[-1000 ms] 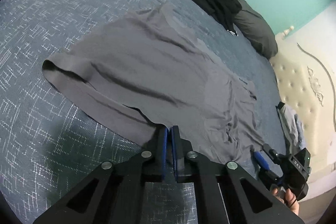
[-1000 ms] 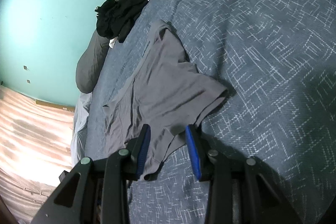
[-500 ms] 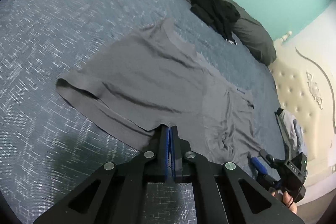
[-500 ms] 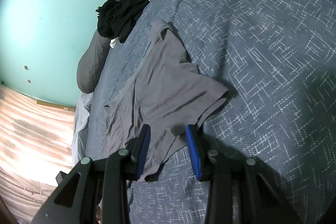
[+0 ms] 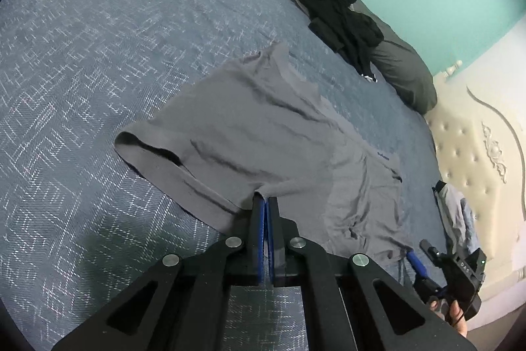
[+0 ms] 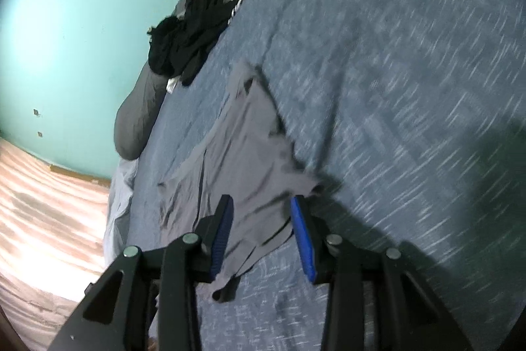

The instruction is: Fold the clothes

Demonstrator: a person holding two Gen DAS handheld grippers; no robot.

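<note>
A grey pair of shorts (image 5: 263, 127) lies partly folded on the blue patterned bedspread (image 5: 98, 55). My left gripper (image 5: 264, 201) is shut on a fold of its near edge, lifting the cloth a little. In the right wrist view the same grey shorts (image 6: 250, 160) stretch away from me, and my right gripper (image 6: 261, 203) is open just above their near end, with cloth showing between its blue pads. The right gripper (image 5: 415, 259) also shows at the lower right of the left wrist view, held by a hand.
A heap of black clothes (image 5: 338, 9) lies on dark grey pillows (image 5: 401, 68) at the head of the bed. A cream tufted headboard (image 5: 473, 147) stands to the right. Another light garment (image 5: 457, 216) lies by the bed's edge. A teal wall (image 6: 82, 22) is behind.
My left gripper has pulled back, drawing the shorts' folded edge along with it. The right gripper stays open and has shifted sideways; its view is blurred by movement.
</note>
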